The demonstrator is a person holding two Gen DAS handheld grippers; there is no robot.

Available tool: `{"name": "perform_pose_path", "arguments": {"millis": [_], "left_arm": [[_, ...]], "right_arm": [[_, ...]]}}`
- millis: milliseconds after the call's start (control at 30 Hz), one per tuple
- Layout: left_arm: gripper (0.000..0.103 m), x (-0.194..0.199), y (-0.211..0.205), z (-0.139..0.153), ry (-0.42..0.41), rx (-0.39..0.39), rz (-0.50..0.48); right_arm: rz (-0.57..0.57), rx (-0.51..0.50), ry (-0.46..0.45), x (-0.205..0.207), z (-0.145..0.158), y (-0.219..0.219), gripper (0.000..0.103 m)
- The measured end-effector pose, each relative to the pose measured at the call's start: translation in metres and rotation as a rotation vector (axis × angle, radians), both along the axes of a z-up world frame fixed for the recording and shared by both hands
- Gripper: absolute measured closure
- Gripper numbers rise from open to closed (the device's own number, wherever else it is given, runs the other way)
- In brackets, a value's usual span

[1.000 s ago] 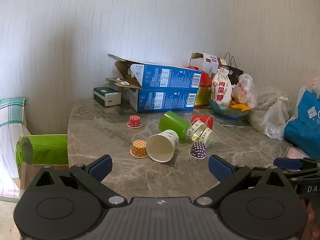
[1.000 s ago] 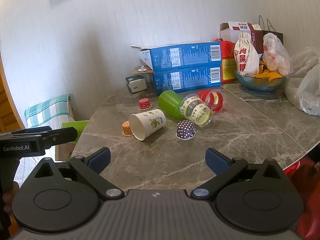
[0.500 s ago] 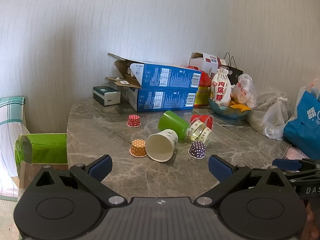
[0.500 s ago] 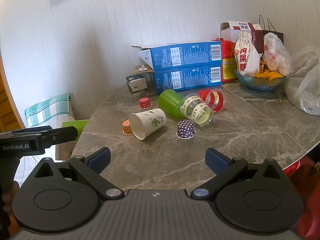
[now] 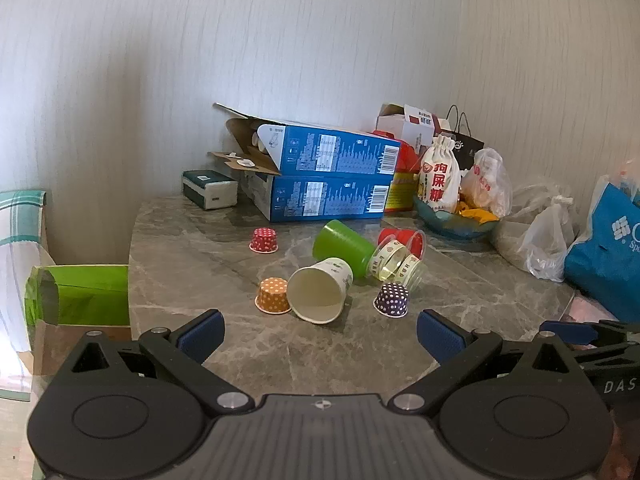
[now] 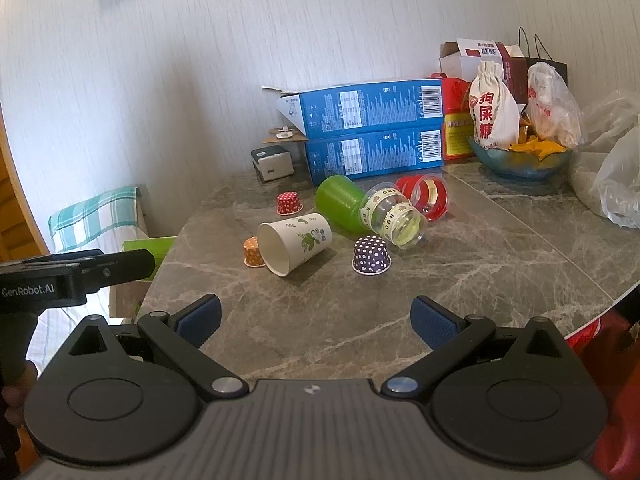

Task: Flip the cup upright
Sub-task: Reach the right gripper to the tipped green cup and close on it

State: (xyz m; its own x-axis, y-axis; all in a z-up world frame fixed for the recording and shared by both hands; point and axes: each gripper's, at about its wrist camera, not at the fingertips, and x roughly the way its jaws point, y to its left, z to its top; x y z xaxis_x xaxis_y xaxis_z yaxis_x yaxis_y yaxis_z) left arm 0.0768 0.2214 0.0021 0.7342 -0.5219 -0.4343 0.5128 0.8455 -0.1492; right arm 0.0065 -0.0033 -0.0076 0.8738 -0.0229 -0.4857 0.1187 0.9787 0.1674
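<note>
A: Cup first: which one, and where are the claws?

B: Hard to say which cup. The left claw [image 5: 318, 330] and the right claw [image 6: 316, 318] both hover at the near edge of the table [image 6: 500, 256], jaws spread wide, gripping nothing, well short of every cup.

A: So nothing is done?

B: By my reading, no. The white paper cup [image 6: 294, 242] lies on its side, mouth toward the claws. Beyond it the green cup [image 6: 340, 202], a clear cup with a printed band [image 6: 394, 216] and a red-banded clear cup [image 6: 428, 196] also lie tipped over, bunched together.

A: And the small ones?

B: The orange dotted cup [image 6: 252, 251], touching the white one, the purple dotted cup [image 6: 371, 255] and the red dotted cup [image 6: 289, 203] sit mouth down.

A: Anything in the way?

B: The approach looks free. Blue boxes [image 6: 372, 128], a bowl [image 6: 520, 160] and plastic bags [image 6: 616, 168] crowd the back, apart from the cups. The tight cluster is the likely trouble: lifting one may nudge its neighbours.
</note>
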Motion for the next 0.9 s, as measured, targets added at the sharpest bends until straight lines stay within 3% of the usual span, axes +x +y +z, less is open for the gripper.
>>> {"name": "perform_pose_path", "arguments": {"millis": [233, 333, 433, 600, 700, 900], "left_arm": [[0.0, 0.028, -0.005, 0.01, 0.017, -0.022, 0.011], [0.0, 0.049, -0.006, 0.008, 0.078, 0.004, -0.028], [0.0, 0.064, -0.004, 0.007, 0.113, 0.001, -0.051], [0.0, 0.082, 0.0, 0.009, 0.123, -0.016, -0.079], [0.0, 0.093, 0.004, 0.009, 0.115, -0.008, -0.064], [0.0, 0.118, 0.02, 0.006, 0.137, -0.022, -0.02]], "right_arm": [[0.037, -0.063, -0.008, 0.038, 0.006, -0.008, 0.001], [0.058, -0.082, 0.008, 0.077, 0.013, -0.021, 0.001], [0.152, -0.087, 0.023, 0.126, 0.024, -0.036, 0.001], [0.188, -0.218, 0.226, 0.229, 0.029, -0.045, 0.001], [0.248, -0.21, 0.368, 0.282, 0.02, -0.051, 0.001], [0.34, -0.224, 0.531, 0.342, -0.003, -0.05, 0.003]]}}
